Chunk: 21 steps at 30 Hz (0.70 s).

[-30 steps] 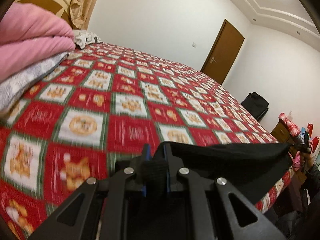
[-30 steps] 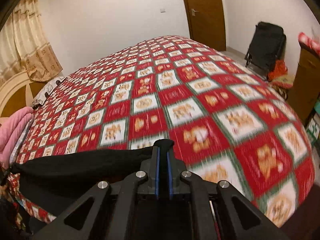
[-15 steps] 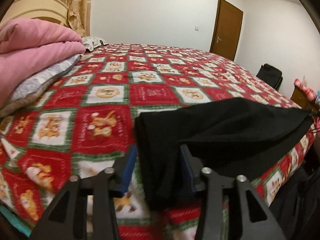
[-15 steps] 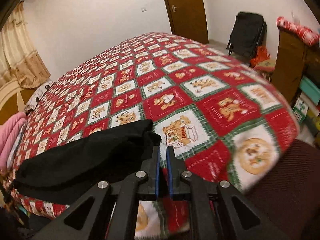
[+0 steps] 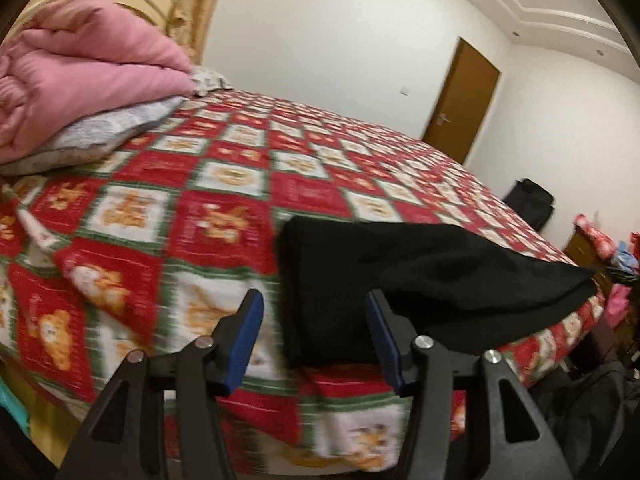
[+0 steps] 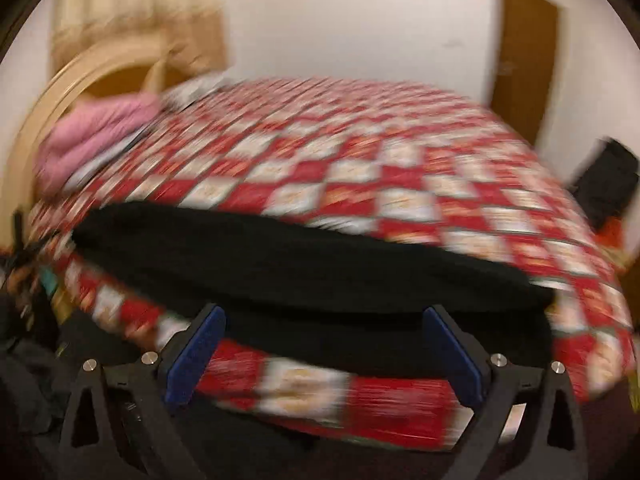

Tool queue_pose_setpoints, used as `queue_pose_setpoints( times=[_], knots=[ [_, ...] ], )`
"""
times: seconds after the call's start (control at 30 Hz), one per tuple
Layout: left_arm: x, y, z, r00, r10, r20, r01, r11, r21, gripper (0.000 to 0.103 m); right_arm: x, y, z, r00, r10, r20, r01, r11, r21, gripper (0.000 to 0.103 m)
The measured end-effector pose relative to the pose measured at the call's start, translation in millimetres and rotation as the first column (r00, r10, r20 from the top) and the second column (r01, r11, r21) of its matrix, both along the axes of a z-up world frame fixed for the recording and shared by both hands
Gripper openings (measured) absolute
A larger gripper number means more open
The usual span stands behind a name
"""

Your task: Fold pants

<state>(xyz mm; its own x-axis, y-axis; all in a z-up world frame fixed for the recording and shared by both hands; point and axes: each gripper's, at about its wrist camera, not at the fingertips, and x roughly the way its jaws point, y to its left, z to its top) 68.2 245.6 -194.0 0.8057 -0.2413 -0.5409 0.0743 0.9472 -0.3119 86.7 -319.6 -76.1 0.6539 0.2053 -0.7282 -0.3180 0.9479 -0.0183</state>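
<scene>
The black pants (image 5: 404,276) lie in a long strip along the near edge of the bed; one end hangs a little over the edge. My left gripper (image 5: 316,300) is open, its blue pads either side of the pants' left end without holding it. In the right wrist view the pants (image 6: 304,264) stretch across the bed's edge. My right gripper (image 6: 324,320) is wide open just in front of them, holding nothing. This view is blurred.
The bed has a red, white and green patchwork cover (image 5: 240,184). A pink quilt (image 5: 80,80) on a grey pillow sits at the head end. A brown door (image 5: 460,100), a black bag (image 5: 532,200) and a wooden cabinet (image 5: 588,244) stand beyond the bed.
Both grippers were shut on the pants' ends and laid them on the bed. Both have now opened and let go; the right gripper has swung left.
</scene>
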Motion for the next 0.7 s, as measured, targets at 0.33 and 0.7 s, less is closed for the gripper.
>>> queue_pose_setpoints(
  times=[0.33, 0.7],
  knots=[
    [6, -36, -17, 0.998, 0.028, -0.063, -0.012, 0.974, 0.227, 0.040, 38, 126, -52, 0.971, 0.237, -0.018, -0.237, 0.969, -0.069, 0.095],
    [26, -39, -13, 0.999, 0.000, -0.043, 0.012, 0.957, 0.290, 0.014, 49, 199, -101, 0.918, 0.391, -0.063, -0.391, 0.870, -0.301, 0.072]
  ],
)
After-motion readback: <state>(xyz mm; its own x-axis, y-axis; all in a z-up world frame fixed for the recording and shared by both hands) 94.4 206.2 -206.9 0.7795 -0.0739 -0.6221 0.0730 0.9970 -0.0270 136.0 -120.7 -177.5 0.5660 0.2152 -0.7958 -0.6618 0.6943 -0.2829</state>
